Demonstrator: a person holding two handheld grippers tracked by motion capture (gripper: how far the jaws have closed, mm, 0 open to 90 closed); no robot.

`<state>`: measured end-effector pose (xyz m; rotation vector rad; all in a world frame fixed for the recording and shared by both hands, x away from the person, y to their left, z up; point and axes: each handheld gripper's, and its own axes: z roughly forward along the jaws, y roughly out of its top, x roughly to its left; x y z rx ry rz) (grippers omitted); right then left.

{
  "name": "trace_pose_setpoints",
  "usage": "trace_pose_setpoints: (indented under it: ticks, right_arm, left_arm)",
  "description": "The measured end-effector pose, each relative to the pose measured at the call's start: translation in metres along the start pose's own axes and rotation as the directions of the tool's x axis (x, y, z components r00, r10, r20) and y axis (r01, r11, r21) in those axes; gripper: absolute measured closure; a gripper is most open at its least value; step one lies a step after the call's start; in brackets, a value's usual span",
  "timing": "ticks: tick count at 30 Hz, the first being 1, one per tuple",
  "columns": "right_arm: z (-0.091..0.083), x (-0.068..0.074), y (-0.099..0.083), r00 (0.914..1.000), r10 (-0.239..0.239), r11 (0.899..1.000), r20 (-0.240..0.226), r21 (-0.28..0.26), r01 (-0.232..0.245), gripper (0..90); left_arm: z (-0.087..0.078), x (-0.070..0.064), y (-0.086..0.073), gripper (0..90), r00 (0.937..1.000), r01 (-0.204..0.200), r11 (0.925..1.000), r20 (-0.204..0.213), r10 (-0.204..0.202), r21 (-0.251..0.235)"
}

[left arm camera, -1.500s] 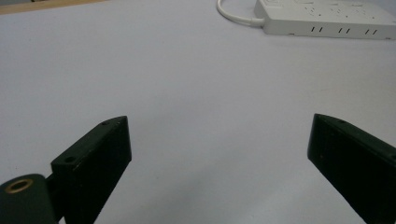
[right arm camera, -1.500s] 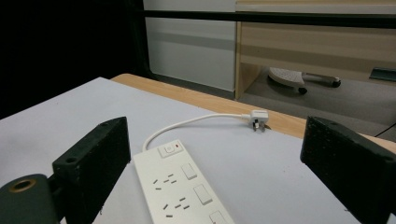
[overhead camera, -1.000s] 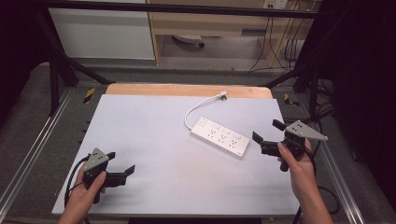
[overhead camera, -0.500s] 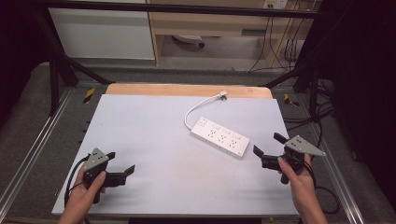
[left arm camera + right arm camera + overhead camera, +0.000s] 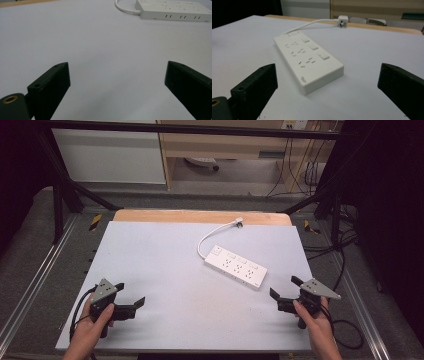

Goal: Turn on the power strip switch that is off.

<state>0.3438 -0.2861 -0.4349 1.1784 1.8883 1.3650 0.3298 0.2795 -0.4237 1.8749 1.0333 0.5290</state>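
Strip [image 5: 235, 267] lies at one o'clock on the table [image 5: 165, 260], its cord curling toward twelve. Right gripper [image 5: 286, 292] at five and left gripper [image 5: 131, 295] at seven both gape wide, empty. Best approach, likely: square the right jaws across the strip's near end before closing.

High view looks down over whole table [image 5: 165, 265]. Both gripper views sit low, close; all share power strip [image 5: 235, 266].

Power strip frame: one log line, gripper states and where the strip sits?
left gripper: open, empty, near-left | right gripper: open, empty, facing strip's near end | power strip: flat on table, untouched | plug: loose at far edge
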Motion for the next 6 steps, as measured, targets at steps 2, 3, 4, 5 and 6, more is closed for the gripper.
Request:
trace_pose_setpoints:
  ticks: [2, 3, 4, 5, 6]
  right_arm:
    - [0.002, 0.001, -0.002, 1.0000, -0.002, 1.000, -0.001, 0.018, 0.002, 3.4]
    - [0.004, 0.004, -0.004, 0.9999, -0.014, 0.999, -0.001, 0.039, 0.014, 3.3]
    - [0.008, 0.006, -0.007, 0.9995, -0.032, 0.997, -0.002, 0.073, 0.032, 3.3]
    - [0.011, 0.009, -0.008, 0.9991, -0.044, 0.994, 0.001, 0.096, 0.043, 3.2]
    - [0.013, 0.010, -0.009, 0.9989, -0.047, 0.993, -0.001, 0.108, 0.047, 3.4]
  left_arm:
    - [0.000, 0.000, 0.000, 6.4, 1.0000, -0.001, 1.0000, 0.001, 0.001, 0.000]
    - [0.001, 0.000, 0.000, 6.4, 1.0000, -0.004, 1.0000, 0.000, 0.004, 0.002]
    - [0.001, -0.001, 0.000, 6.4, 1.0000, -0.003, 1.0000, 0.001, 0.003, 0.002]
    - [0.001, -0.001, 0.000, 6.4, 1.0000, -0.004, 1.0000, 0.000, 0.004, 0.005]
    - [0.001, -0.001, 0.000, 6.4, 1.0000, -0.004, 1.0000, 0.000, 0.004, 0.005]
